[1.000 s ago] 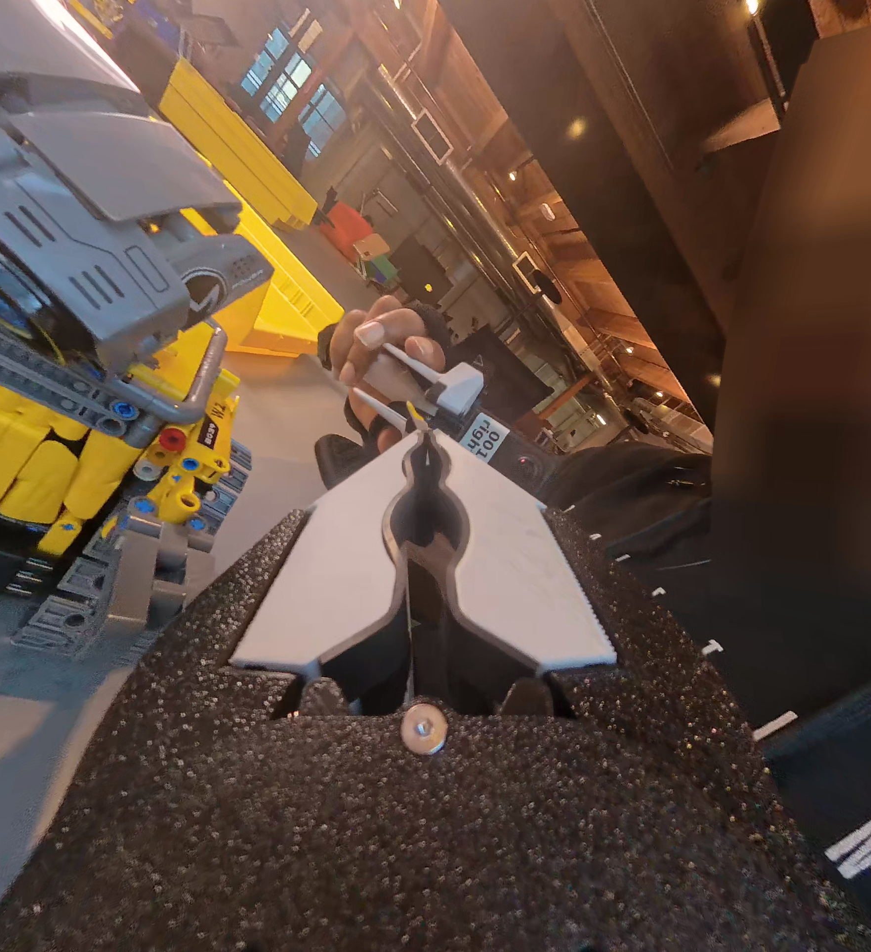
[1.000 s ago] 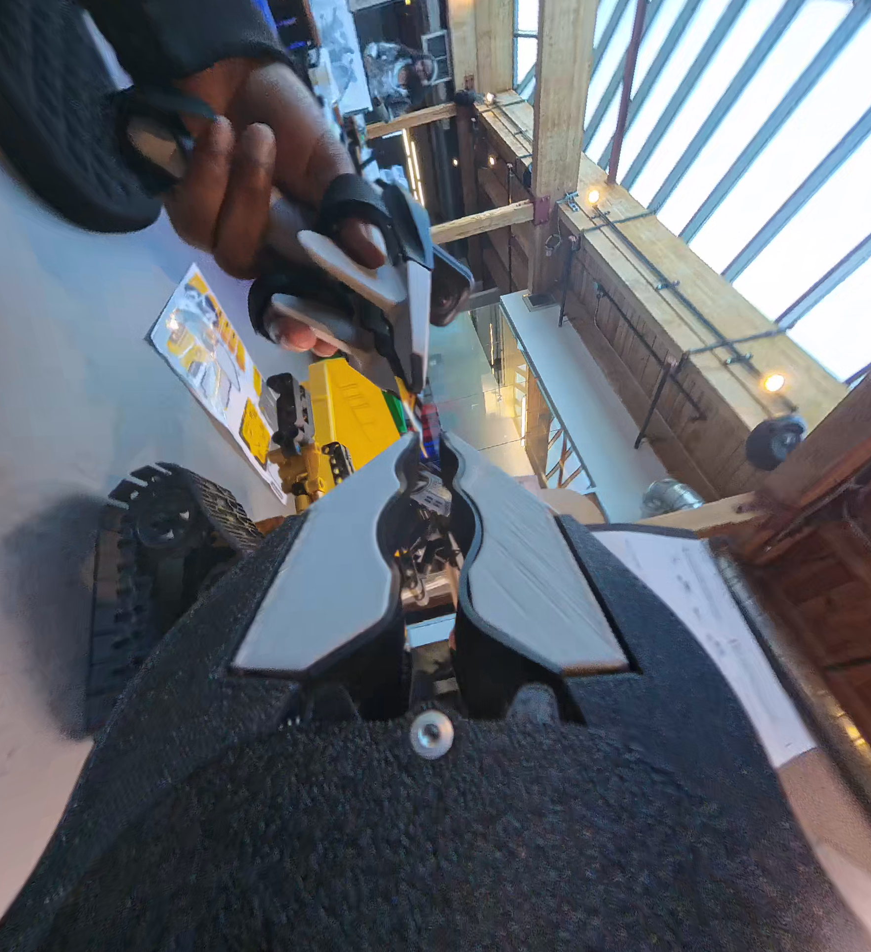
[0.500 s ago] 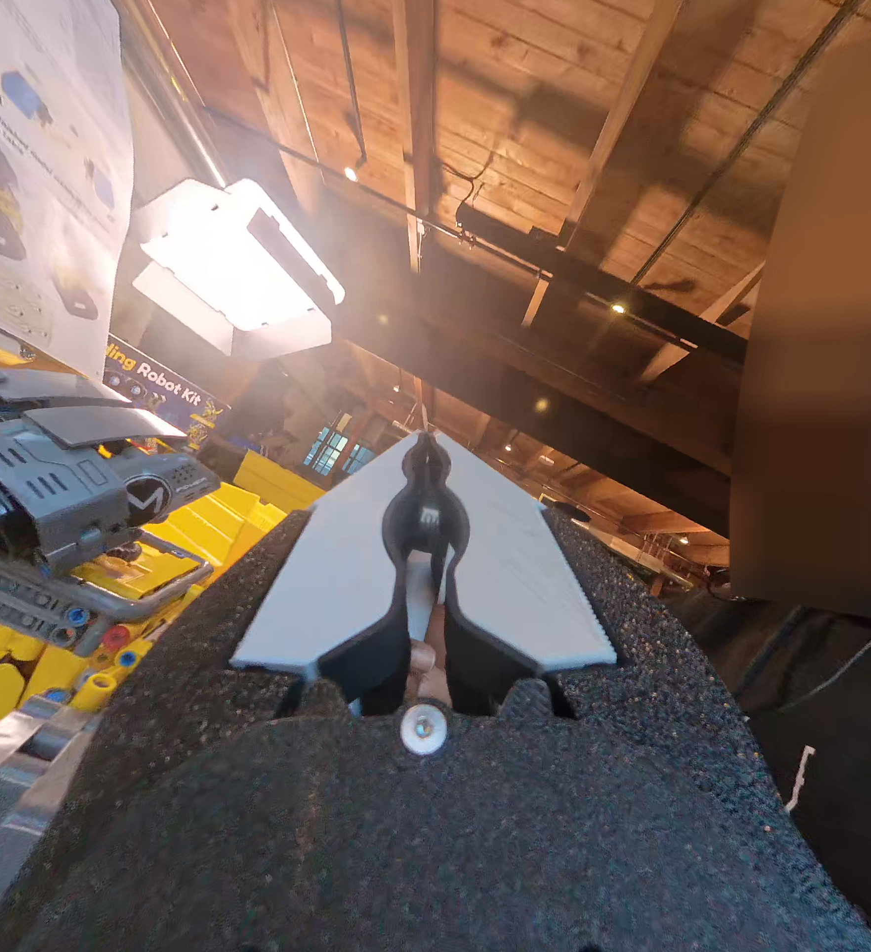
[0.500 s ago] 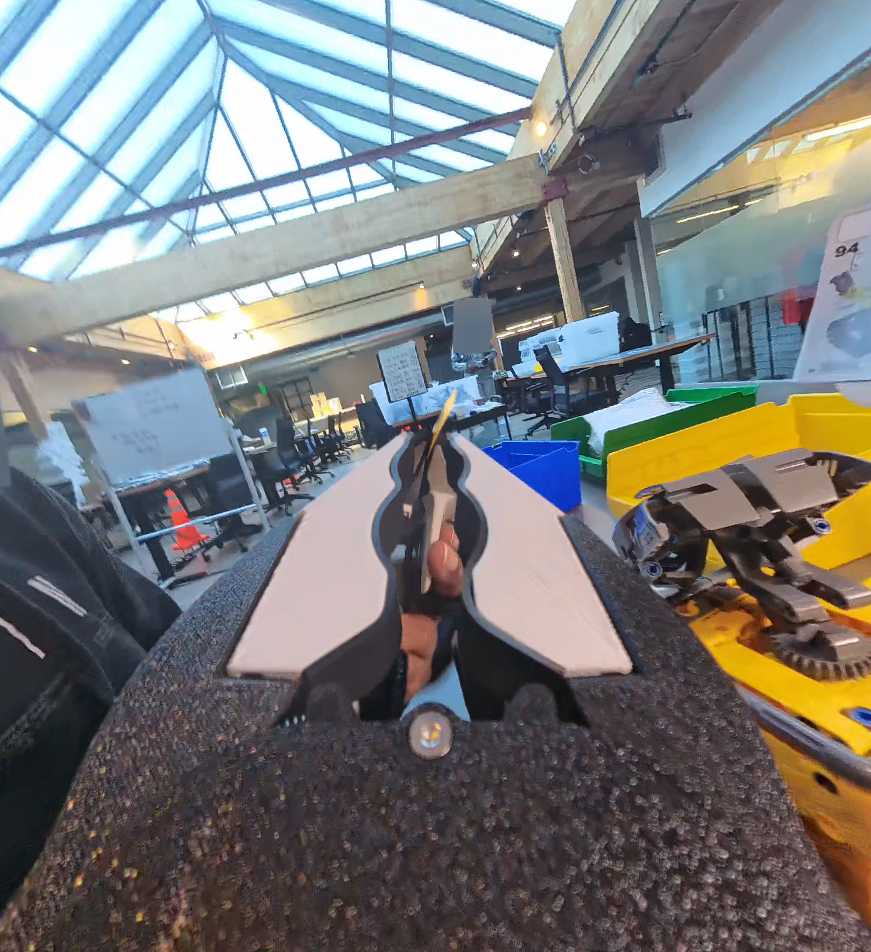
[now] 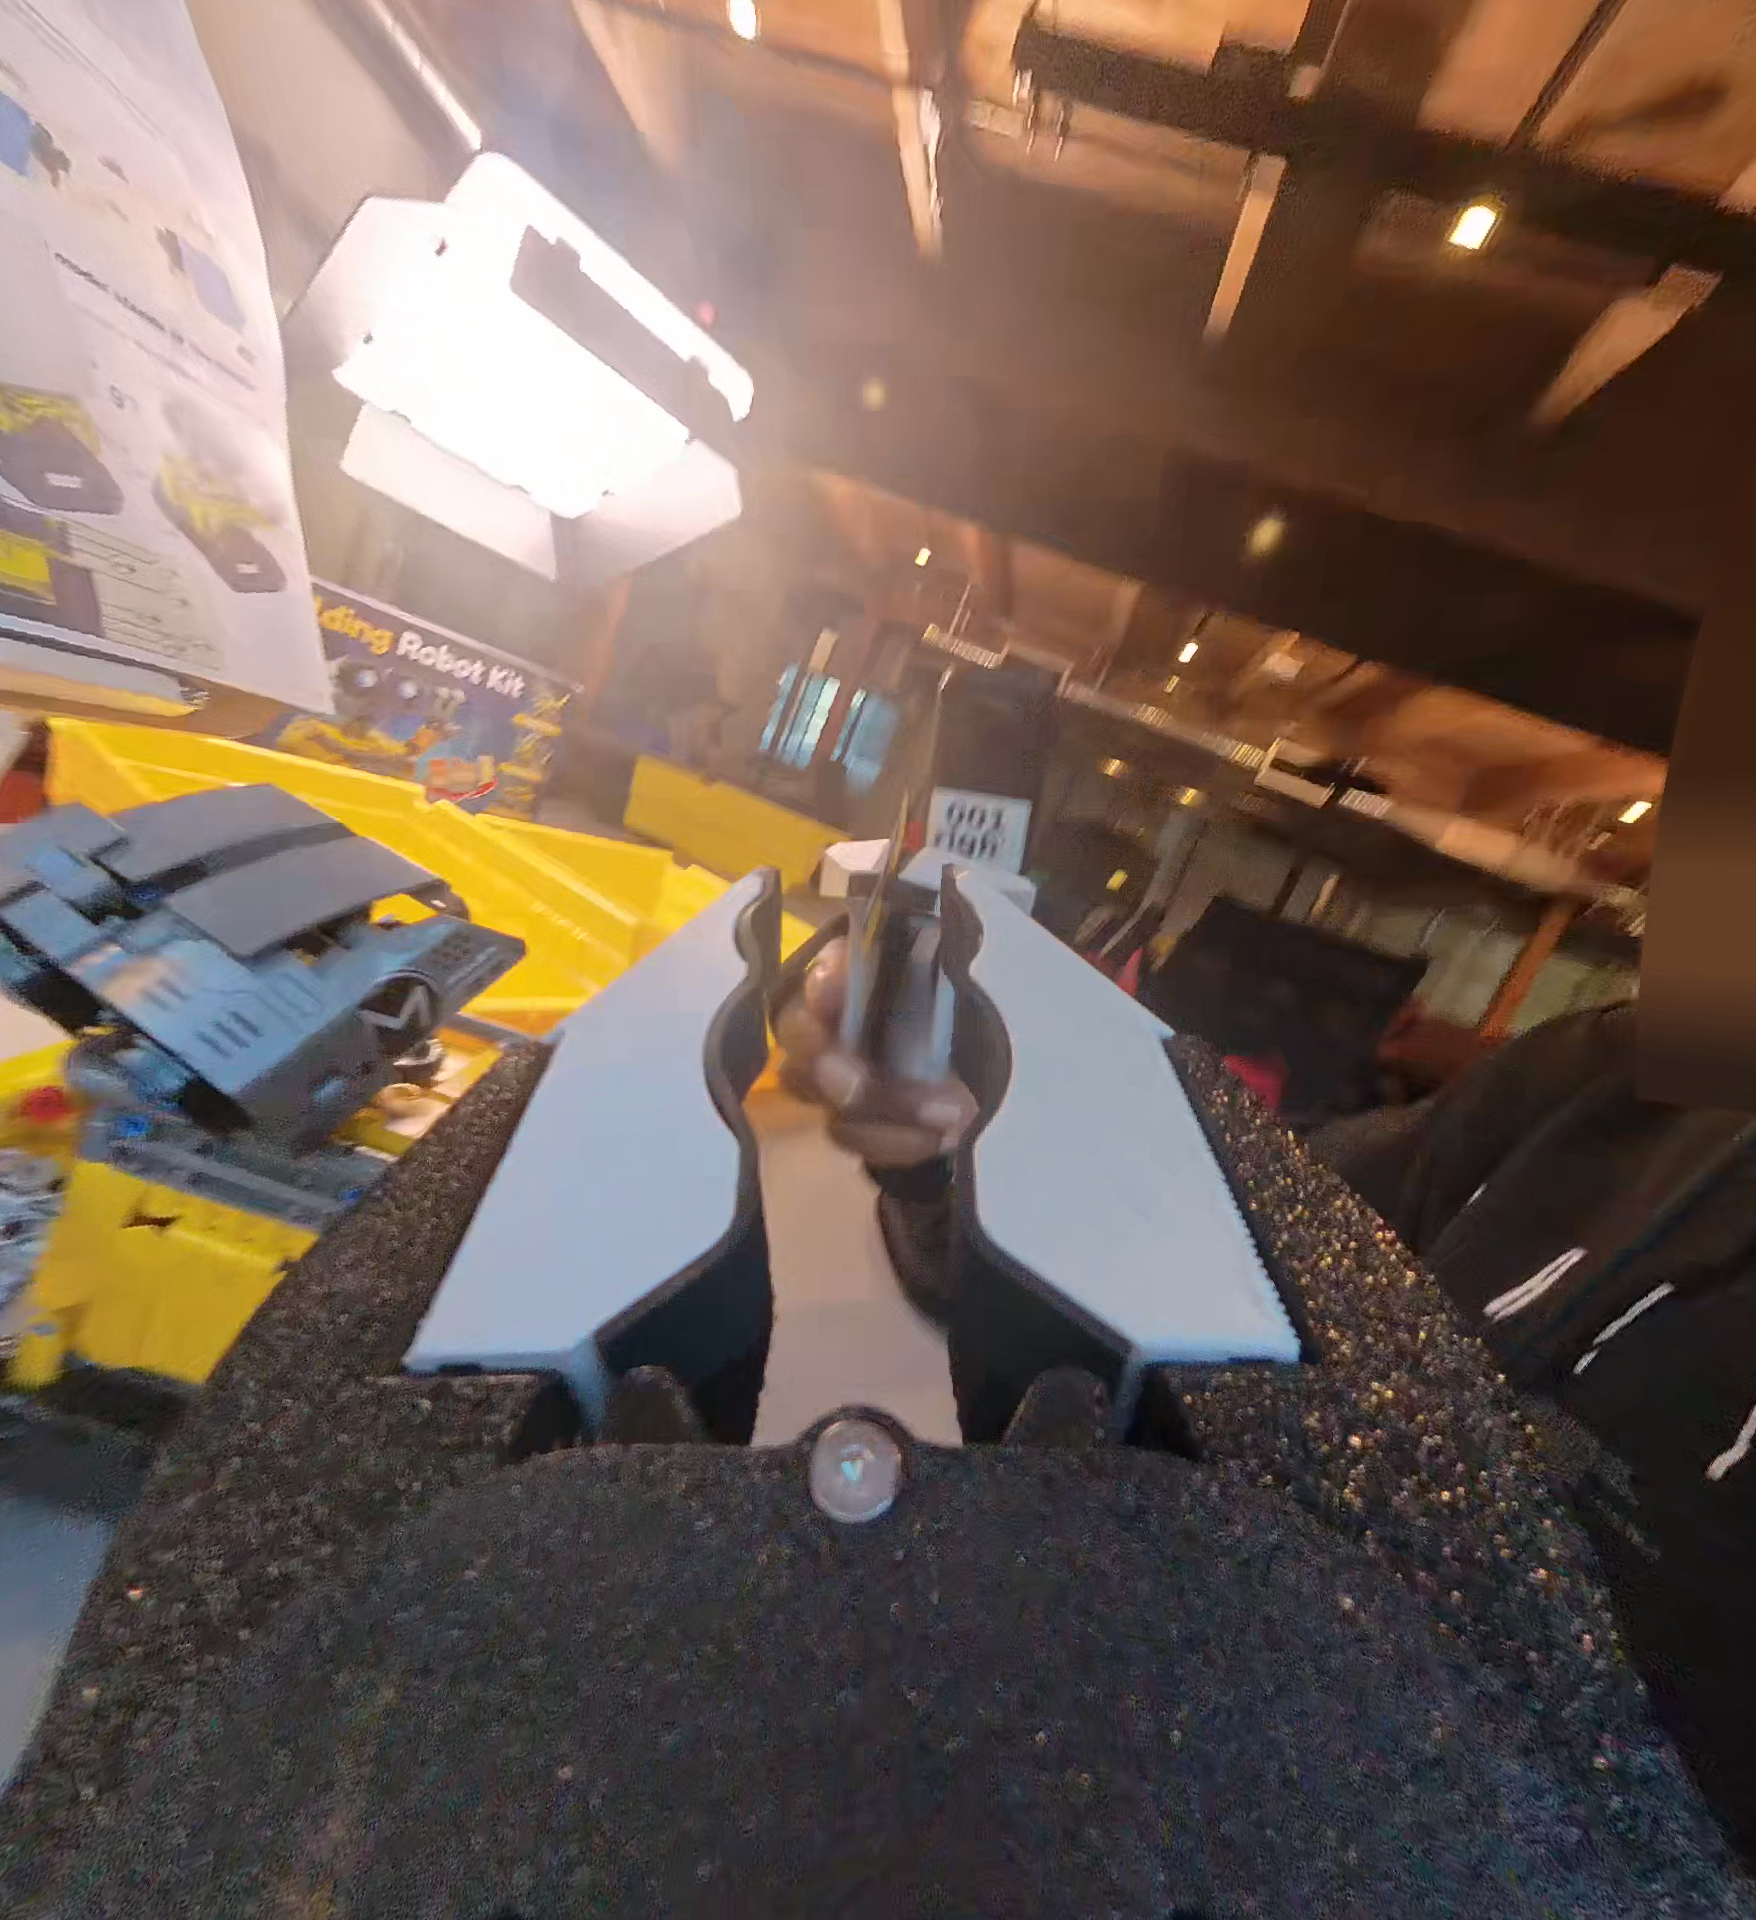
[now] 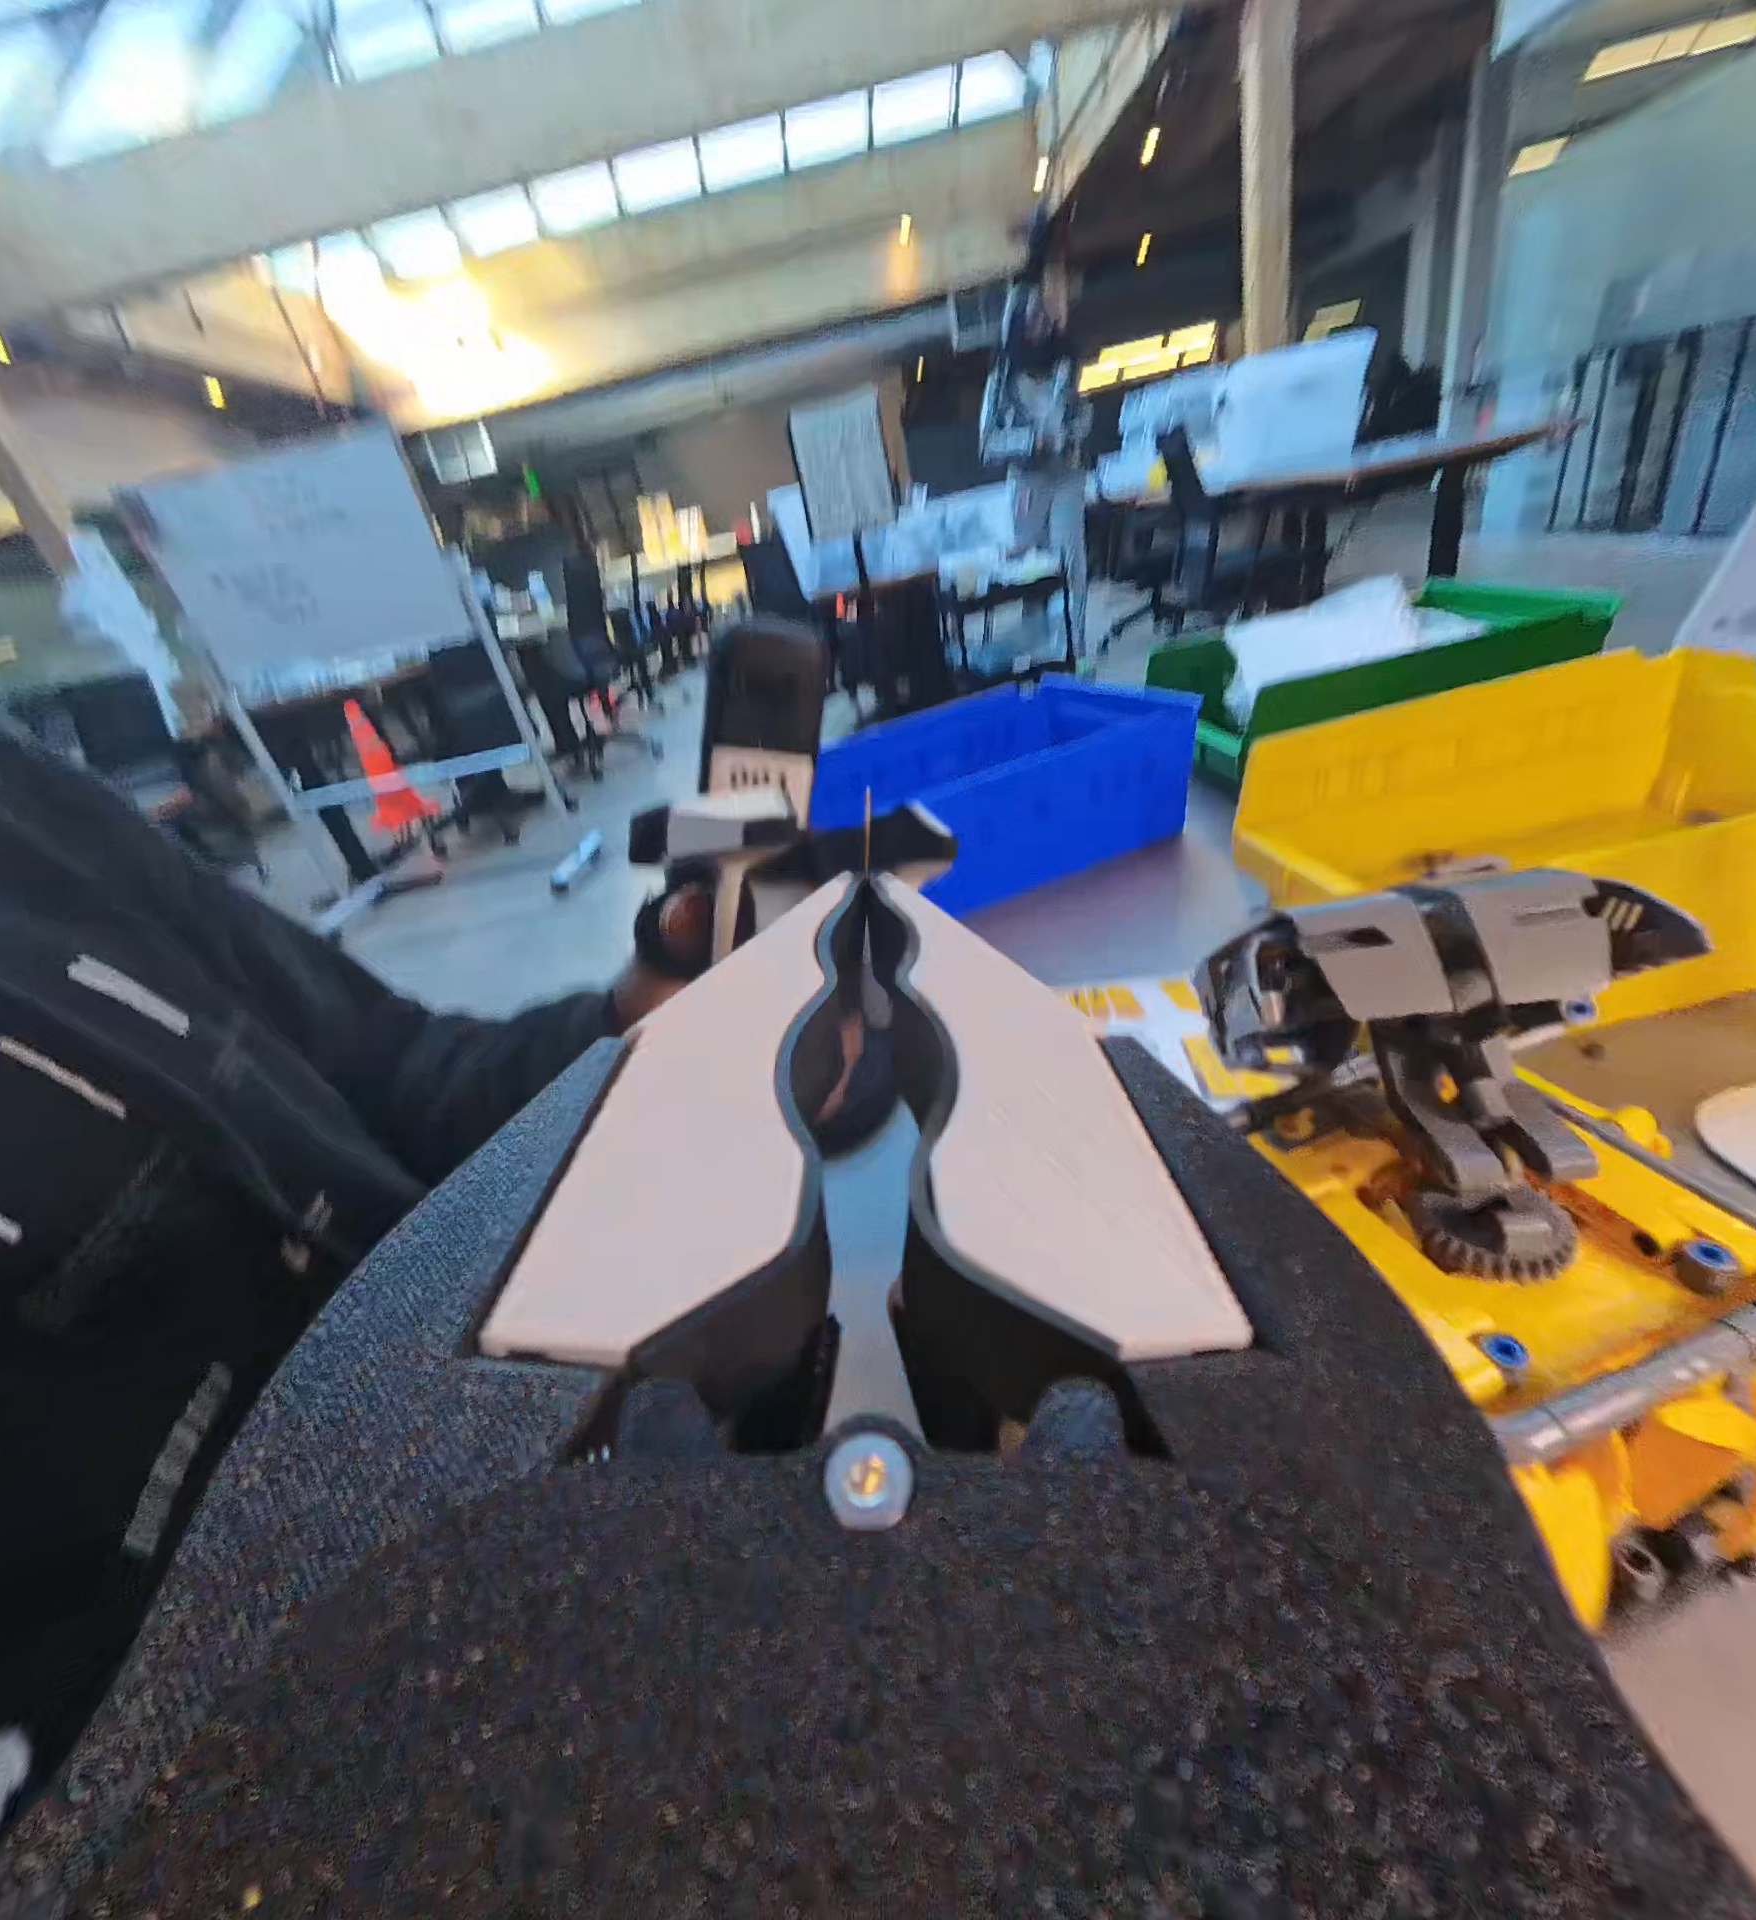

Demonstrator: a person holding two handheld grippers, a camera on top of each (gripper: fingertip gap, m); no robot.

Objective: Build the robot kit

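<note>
My right gripper [image 6: 866, 883] is shut on a thin yellow strip [image 6: 867, 831] that sticks up past its tips. My left gripper [image 5: 858, 883] is open, its jaws standing on either side of that strip [image 5: 903, 821] and of the right gripper's tips, which face it with a hand [image 5: 874, 1091] behind them. In the right wrist view the left gripper [image 6: 817, 836] shows just beyond the strip, blurred. A yellow and grey brick-built tracked model [image 6: 1425, 1049] stands on the table to the right, and also shows at the left in the left wrist view [image 5: 219, 987].
Yellow bins [image 6: 1539, 769], a blue bin [image 6: 1009, 769] and a green bin [image 6: 1425, 655] stand behind the model. A printed instruction sheet [image 5: 95, 343] stands upright at the left with a kit box [image 5: 438, 717] behind it. A person's black jacket [image 6: 126, 1091] is close by. Only a small space, under 4 cm, lies between the two pairs of fingers.
The left gripper, shut before, has opened. The right gripper has closed on the thin strip. Both grippers swung from tilted views to level ones, facing each other.
</note>
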